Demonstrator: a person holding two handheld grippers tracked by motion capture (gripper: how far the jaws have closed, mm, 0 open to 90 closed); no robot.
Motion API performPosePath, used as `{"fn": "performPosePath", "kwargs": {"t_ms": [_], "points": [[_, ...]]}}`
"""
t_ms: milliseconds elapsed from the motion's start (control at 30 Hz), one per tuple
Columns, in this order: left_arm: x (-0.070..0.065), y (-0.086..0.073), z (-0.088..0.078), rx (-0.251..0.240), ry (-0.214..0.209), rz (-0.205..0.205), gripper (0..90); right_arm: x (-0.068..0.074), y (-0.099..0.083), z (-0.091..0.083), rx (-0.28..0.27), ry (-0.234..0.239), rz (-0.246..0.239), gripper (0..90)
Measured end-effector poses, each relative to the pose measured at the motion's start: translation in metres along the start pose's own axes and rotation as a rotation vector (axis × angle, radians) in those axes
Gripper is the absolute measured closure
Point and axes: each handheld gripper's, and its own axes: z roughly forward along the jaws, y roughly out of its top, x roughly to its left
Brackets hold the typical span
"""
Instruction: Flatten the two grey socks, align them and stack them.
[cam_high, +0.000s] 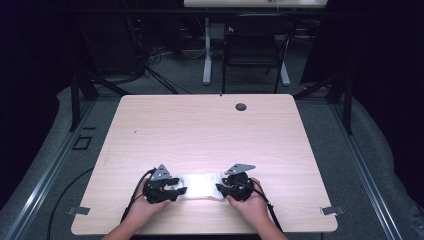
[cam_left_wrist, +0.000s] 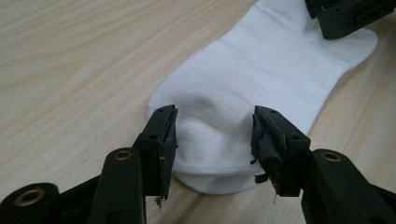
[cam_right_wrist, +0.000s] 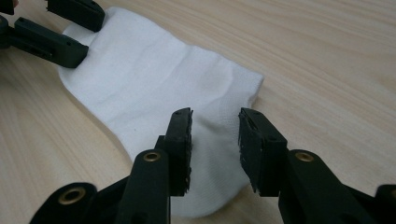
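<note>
Left tool (cam_left_wrist: 215, 135): jaws parted, straddling one end of flat white cotton sock (cam_left_wrist: 261, 79), nothing clamped. Right tool (cam_right_wrist: 215, 135): jaws parted narrower, straddling opposite end, fabric between but not pinched as far as visible. Sock lies flat, lengthwise between both tools, near front edge of pale wood-grain tabletop (cam_high: 210, 130). Judgement: positioning done; grip, then fold or lift, outstanding.

We see a plain white sock (cam_left_wrist: 261, 79) on a pale wood-grain table (cam_high: 210, 130). Our left gripper (cam_left_wrist: 215, 140) and right gripper (cam_right_wrist: 215, 140) are black, with brass-coloured rivets and grey top plates.
</note>
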Motion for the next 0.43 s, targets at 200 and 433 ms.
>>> {"fn": "performPosePath", "kwargs": {"t_ms": [200,433], "points": [[0.003,0.002,-0.005,-0.041,0.015,-0.039,46.2,0.002,0.004,-0.005,-0.047,-0.026,-0.018,61.0],[0.014,0.005,-0.033,-0.123,0.040,-0.090,43.3,0.002,0.001,-0.029,-0.137,-0.045,-0.029,55.1]]}}
